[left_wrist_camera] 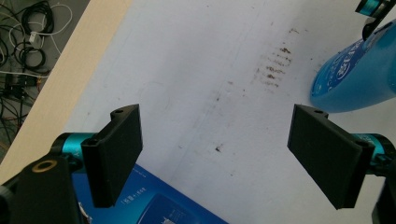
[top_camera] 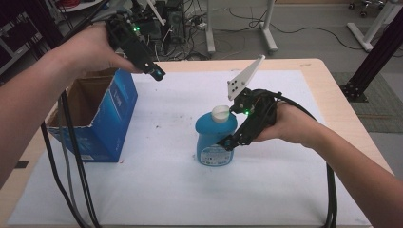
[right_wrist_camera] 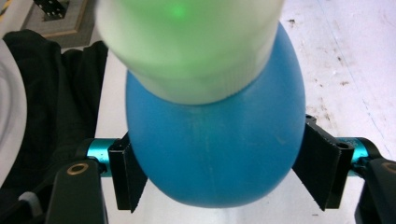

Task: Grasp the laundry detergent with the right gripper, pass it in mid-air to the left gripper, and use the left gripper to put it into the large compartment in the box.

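A blue bottle (top_camera: pixel 216 137) with a white cap (top_camera: pixel 220 113) stands upright on the white sheet near the middle of the table. My right gripper (top_camera: pixel 228 142) comes at it from the right, and in the right gripper view both pads (right_wrist_camera: pixel 128 175) press against the sides of the bottle (right_wrist_camera: pixel 215 149). My left gripper (top_camera: pixel 154 73) hangs in the air at the back left, above the far corner of an open blue cardboard box (top_camera: pixel 95 118). Its jaws (left_wrist_camera: pixel 215 154) stand wide open with nothing between them, and the bottle (left_wrist_camera: pixel 359 74) shows farther off.
A white sheet (top_camera: pixel 166 180) covers most of the wooden table (top_camera: pixel 332 95). Black cables (top_camera: pixel 71 180) trail down from the left gripper in front of the box. A cable (top_camera: pixel 330 190) follows the right forearm. Table legs and wiring lie on the floor beyond the far edge.
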Demonstrator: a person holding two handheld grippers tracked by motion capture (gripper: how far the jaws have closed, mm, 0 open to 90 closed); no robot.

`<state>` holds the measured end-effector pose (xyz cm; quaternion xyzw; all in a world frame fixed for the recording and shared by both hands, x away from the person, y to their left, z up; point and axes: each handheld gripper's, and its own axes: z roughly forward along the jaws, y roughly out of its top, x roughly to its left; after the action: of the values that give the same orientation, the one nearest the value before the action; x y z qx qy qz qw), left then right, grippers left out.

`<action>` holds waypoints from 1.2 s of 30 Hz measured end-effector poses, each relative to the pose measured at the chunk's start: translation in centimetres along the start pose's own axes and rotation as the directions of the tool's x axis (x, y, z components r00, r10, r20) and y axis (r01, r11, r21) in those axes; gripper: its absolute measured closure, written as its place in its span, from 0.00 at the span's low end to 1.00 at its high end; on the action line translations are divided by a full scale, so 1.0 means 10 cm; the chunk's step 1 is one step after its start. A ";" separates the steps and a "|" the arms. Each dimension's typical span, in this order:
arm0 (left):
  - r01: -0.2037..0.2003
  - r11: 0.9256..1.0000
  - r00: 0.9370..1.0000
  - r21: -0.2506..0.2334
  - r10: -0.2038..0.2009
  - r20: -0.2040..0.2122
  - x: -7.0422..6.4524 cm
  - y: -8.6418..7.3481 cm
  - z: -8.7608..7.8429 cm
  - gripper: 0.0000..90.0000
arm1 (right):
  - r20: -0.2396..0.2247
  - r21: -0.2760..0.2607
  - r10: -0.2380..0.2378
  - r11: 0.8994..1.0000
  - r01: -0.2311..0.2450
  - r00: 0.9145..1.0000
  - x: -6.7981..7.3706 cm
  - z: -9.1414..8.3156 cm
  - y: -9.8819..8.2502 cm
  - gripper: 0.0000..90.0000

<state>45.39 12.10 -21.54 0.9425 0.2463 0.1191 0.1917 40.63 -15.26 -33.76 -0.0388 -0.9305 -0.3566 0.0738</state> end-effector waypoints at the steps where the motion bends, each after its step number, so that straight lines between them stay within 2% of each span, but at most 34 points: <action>1: 0.003 1.000 1.000 -0.004 -0.003 -0.001 0.00 0.00 0.00 0.20 | 0.005 0.001 -0.006 1.000 0.006 1.000 -0.01 0.01 0.00 0.30; 4: 0.003 1.000 1.000 -0.005 -0.003 0.001 0.00 -0.01 0.00 0.20 | 0.005 0.006 -0.008 1.000 0.008 1.000 -0.01 0.02 -0.01 0.31; 7: -0.001 1.000 1.000 -0.001 0.001 0.004 0.00 -0.01 0.00 0.20 | 0.007 0.003 -0.013 1.000 0.013 1.000 -0.01 0.01 -0.01 0.36; 19: -0.006 1.000 1.000 -0.006 0.006 0.009 -0.02 -0.01 -0.01 0.20 | 0.003 -0.001 -0.019 1.000 0.019 1.000 0.00 0.01 -0.01 0.41; 36: -0.016 1.000 1.000 -0.011 0.016 0.018 -0.02 -0.01 -0.02 0.20 | 0.009 -0.005 -0.046 0.999 0.046 0.999 0.01 0.02 -0.01 0.44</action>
<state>45.10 12.11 -21.46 0.9444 0.2363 0.1137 0.1982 40.55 -15.14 -33.96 -0.0188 -0.9306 -0.3604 0.0615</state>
